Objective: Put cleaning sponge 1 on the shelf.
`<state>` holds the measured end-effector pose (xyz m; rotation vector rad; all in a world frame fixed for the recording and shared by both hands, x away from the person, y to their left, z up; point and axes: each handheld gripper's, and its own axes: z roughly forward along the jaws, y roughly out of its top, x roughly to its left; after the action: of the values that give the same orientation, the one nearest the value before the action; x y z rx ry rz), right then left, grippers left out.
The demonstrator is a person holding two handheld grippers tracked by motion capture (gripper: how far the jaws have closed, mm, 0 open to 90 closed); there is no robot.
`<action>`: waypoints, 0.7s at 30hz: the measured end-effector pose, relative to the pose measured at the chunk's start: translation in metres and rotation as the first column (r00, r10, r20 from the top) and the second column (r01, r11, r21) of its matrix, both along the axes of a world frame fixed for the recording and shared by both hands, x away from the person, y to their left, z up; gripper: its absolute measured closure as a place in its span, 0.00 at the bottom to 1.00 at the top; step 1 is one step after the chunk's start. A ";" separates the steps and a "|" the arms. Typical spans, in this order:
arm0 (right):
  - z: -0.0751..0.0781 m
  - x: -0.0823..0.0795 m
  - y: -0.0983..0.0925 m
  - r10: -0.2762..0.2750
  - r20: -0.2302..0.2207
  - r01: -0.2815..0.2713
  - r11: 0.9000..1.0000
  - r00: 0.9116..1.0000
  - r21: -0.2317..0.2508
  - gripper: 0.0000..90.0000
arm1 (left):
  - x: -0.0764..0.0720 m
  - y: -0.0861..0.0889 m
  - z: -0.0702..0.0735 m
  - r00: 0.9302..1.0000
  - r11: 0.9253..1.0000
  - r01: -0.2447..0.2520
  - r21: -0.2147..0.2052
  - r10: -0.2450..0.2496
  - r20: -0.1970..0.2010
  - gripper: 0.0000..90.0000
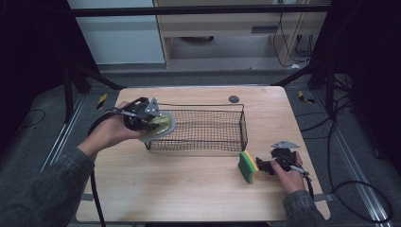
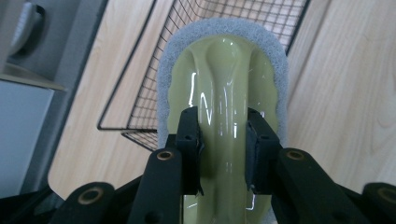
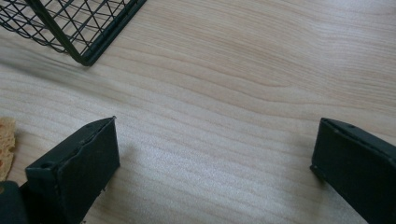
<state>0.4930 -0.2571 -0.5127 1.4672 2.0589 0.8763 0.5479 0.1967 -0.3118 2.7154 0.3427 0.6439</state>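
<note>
Gripping scrubber (image 2: 223, 88) handle: left hand-held gripper (image 2: 223, 149) | pad toward basket (image 1: 203, 130) | right hand-held gripper (image 3: 215, 158) open

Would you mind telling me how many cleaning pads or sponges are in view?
2: a handled scrubber clamped in the left gripper beside the wire basket, and a green-yellow sponge by the right gripper.

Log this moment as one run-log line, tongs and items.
left tongs: shut on scrub pad handle, above wire basket end | right tongs: open, holding nothing | sponge: on table

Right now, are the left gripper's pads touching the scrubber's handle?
Touching. In the left gripper view, both pads of the left gripper press the green scrubber handle from either side.
</note>
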 end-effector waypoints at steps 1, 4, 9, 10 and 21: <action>0.000 -0.001 0.000 -0.001 0.004 0.001 1.000 1.000 -0.002 0.01 | 0.001 -0.005 0.001 1.000 1.000 0.000 0.009 -0.001 0.023 0.79; 0.000 -0.003 -0.001 -0.001 0.000 0.001 1.000 1.000 0.000 0.01 | 0.003 -0.009 0.002 0.998 1.000 0.009 0.029 -0.011 0.061 0.79; 0.000 -0.006 -0.002 0.003 0.001 -0.003 1.000 1.000 -0.001 0.01 | 0.008 -0.012 0.002 0.995 0.998 0.025 0.051 -0.030 0.097 0.79; 0.000 -0.006 -0.002 0.003 0.001 -0.003 1.000 1.000 -0.001 0.01 | 0.010 -0.011 0.002 0.995 0.999 0.031 0.042 -0.035 0.098 0.79; 0.000 -0.006 -0.003 0.009 0.000 -0.009 1.000 1.000 -0.004 0.01 | 0.027 -0.019 0.004 0.989 0.998 0.041 0.048 -0.048 0.140 0.79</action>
<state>0.4867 -0.2602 -0.5130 1.4569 2.0677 0.8757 0.5750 0.1779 -0.3082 2.6922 0.2344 0.8351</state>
